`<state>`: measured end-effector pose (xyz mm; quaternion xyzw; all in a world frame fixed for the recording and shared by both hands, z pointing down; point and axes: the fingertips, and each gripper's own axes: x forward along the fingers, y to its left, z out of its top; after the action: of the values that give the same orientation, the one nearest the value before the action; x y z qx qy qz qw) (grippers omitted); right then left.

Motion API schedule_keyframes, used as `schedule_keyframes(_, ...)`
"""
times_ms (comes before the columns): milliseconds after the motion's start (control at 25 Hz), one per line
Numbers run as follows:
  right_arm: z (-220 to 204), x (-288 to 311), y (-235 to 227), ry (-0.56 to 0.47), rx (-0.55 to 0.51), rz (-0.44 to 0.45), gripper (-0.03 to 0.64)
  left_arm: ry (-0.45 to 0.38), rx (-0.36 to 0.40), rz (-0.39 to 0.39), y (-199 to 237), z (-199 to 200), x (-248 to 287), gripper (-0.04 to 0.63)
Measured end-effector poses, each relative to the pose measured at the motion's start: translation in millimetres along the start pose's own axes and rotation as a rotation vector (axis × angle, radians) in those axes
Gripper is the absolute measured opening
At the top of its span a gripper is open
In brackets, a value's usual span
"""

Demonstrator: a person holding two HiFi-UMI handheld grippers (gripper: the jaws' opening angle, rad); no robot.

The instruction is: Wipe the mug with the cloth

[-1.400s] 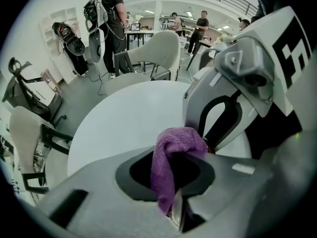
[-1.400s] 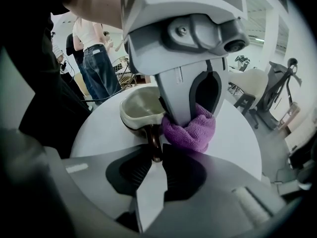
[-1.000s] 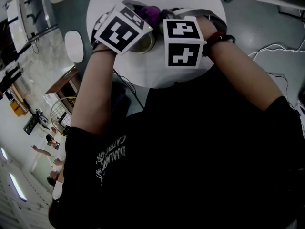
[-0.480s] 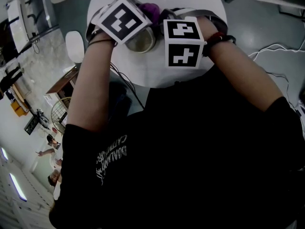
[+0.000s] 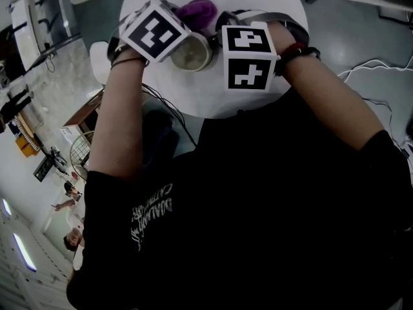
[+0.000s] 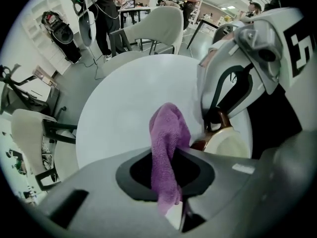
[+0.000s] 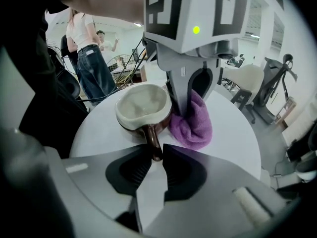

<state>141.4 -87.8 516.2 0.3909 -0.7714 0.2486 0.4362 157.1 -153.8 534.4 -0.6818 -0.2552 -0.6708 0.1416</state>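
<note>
The left gripper's [image 6: 168,155] jaws clench the purple cloth [image 6: 169,128] beside the mug [image 7: 142,105] on the counter [image 7: 233,133], the right gripper's [image 7: 157,155] jaws grasp its handle [image 7: 152,139], and marker cubes [image 5: 155,31] hide both grips overhead.

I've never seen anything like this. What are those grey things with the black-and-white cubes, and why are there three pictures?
No robot here: a person holds a two-jawed tool in each hand. One picture comes from a camera on the person's head, looking down; the other two come from cameras riding on the tools, looking along their jaws. A round white table carries a brown mug with a cream inside. The left tool pinches a purple cloth next to the mug; the right tool is closed on the mug's handle. The patterned cubes are part of the tools.
</note>
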Motion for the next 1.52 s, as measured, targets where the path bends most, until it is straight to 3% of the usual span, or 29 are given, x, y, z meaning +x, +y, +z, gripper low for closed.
schedule_keyframes(600,3.1,5.8,0.9,0.028,0.037,-0.029,0.081,-0.026,-0.088,0.019,0.6,-48.2,-7.8,0.06)
schedule_keyframes(840,2.3,3.0,3.2,0.035,0.051,-0.036,0.081,0.008,-0.071,0.012,-9.3,-68.1,-11.2,0.06)
schedule_keyframes(1120,0.1,1.9,6.3,0.039,0.057,-0.055,0.08,0.024,-0.018,0.051,-15.8,-77.1,-14.5,0.06)
schedule_keyframes(1520,2.9,-4.5,7.1,0.045,0.057,-0.076,0.078,0.088,0.143,0.094,-30.9,-82.9,-19.9,0.06)
